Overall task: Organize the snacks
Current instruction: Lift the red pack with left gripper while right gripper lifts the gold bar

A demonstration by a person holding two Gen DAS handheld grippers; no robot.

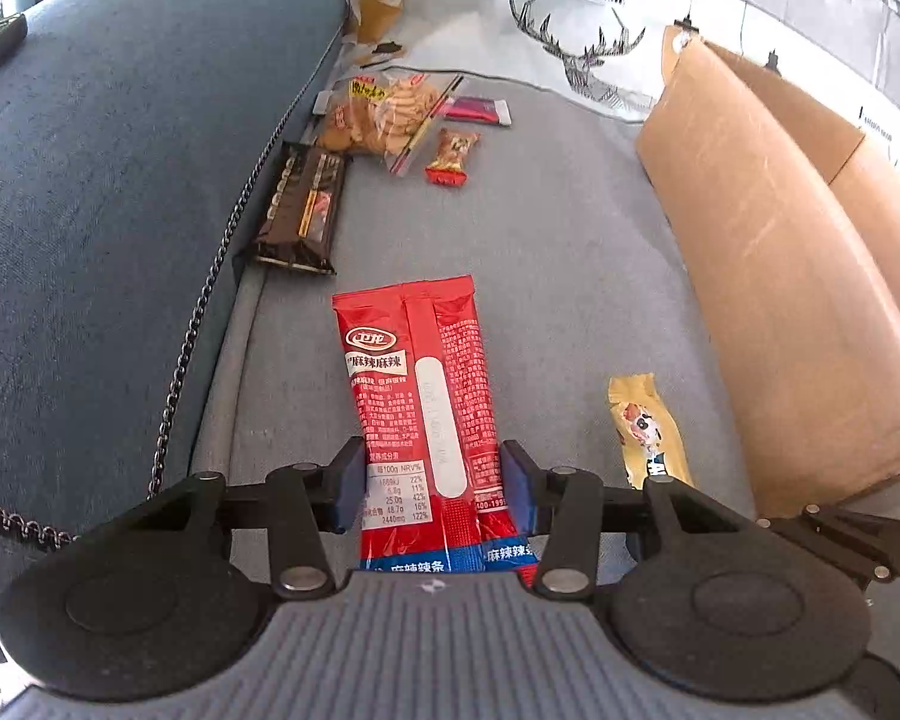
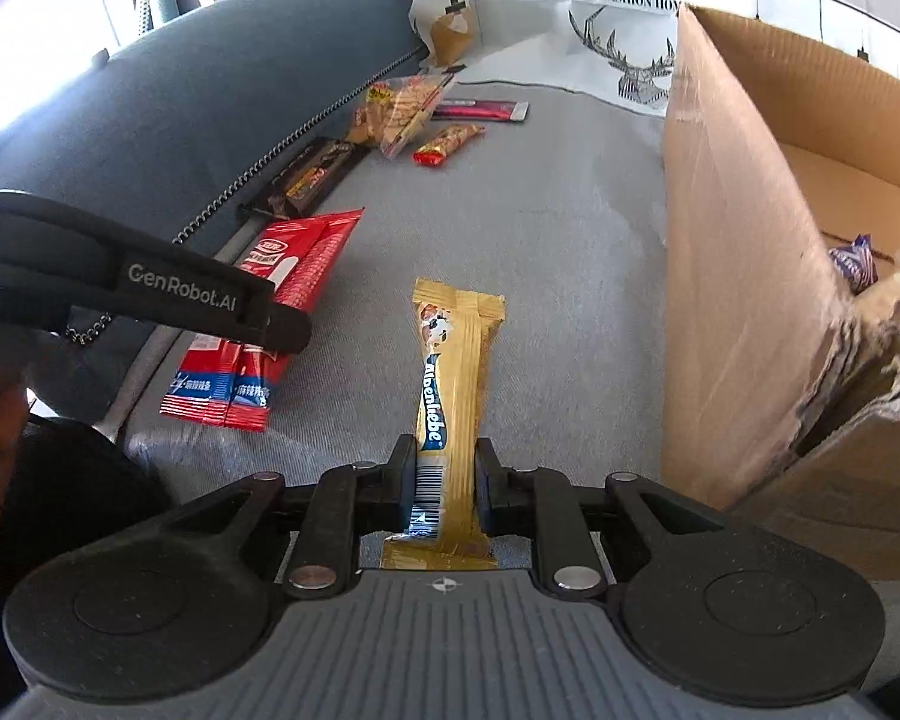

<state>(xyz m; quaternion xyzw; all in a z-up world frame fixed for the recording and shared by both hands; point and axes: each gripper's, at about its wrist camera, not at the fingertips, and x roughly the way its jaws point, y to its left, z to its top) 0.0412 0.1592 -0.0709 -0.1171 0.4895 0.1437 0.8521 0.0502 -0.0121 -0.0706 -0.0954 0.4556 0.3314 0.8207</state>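
My left gripper (image 1: 433, 483) is shut on a red spicy-strip packet (image 1: 417, 396) that lies on the grey sofa seat (image 1: 540, 252); the packet also shows in the right wrist view (image 2: 297, 276), under the left gripper body (image 2: 168, 294). My right gripper (image 2: 446, 468) is shut on a yellow Alpenliebe candy stick (image 2: 453, 384), which also shows in the left wrist view (image 1: 648, 429). An open cardboard box (image 2: 744, 276) stands just right of both, with a few snacks inside (image 2: 855, 261).
Further back on the seat lie a dark chocolate pack (image 1: 303, 210), a clear cookie bag (image 1: 384, 114), a small red-orange snack (image 1: 453, 156) and a flat dark red bar (image 1: 474, 111). A blue cushion (image 1: 120, 180) bounds the left. A printed backrest (image 1: 570, 6) stands behind.
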